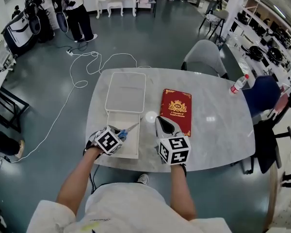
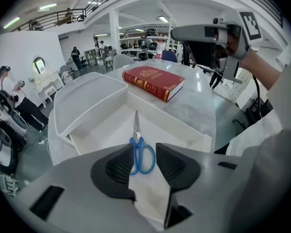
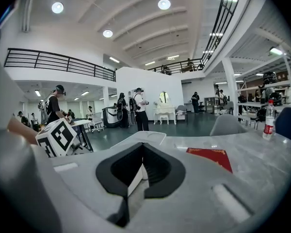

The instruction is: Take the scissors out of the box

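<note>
The white box (image 1: 117,147) lies open near the table's front left, its lid (image 1: 125,91) flat behind it. Inside are the blue-handled scissors (image 1: 129,129), blades pointing away from me. My left gripper (image 1: 120,134) is at the box's near end. In the left gripper view it (image 2: 144,152) is open, and the scissors' handles (image 2: 143,155) lie on the box floor (image 2: 111,125) between the fingertips. My right gripper (image 1: 162,120) hovers right of the box with its jaws together, holding nothing. The right gripper view shows it (image 3: 143,147) pointing at the box's edge.
A red book (image 1: 175,108) lies on the marble table (image 1: 218,130) right of the lid, just beyond the right gripper. A water bottle (image 1: 238,84) stands at the far right edge. A grey chair (image 1: 205,57) and a blue chair (image 1: 262,95) stand around the table.
</note>
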Action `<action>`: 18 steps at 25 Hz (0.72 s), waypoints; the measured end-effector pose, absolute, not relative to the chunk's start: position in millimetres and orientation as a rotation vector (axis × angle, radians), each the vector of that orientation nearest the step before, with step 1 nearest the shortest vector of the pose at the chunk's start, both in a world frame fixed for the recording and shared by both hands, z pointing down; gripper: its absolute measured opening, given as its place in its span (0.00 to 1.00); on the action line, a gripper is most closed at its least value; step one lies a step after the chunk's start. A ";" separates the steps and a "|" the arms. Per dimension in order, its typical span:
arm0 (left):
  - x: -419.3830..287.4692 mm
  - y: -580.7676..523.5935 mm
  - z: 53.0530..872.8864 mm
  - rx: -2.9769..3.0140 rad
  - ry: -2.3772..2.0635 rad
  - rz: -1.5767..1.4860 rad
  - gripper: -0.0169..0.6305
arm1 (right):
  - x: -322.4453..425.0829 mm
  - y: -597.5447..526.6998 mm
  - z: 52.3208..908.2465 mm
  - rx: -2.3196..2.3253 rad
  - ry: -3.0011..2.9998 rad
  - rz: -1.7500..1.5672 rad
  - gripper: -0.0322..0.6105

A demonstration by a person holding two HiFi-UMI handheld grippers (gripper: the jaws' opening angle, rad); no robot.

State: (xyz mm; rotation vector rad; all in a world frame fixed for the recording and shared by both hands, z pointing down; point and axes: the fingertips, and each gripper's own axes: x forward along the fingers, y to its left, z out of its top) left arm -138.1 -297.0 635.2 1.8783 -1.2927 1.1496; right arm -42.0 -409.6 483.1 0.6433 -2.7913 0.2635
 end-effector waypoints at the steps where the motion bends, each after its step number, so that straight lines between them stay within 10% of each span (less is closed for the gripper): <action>1: -139.9 -299.4 639.0 1.862 -1.290 1.166 0.21 | -41.8 -412.3 483.8 0.632 -2.791 0.264 0.06; 18: -141.8 -314.3 669.2 1.723 -1.190 1.318 0.21 | -53.7 -448.5 486.2 0.508 -2.805 0.276 0.06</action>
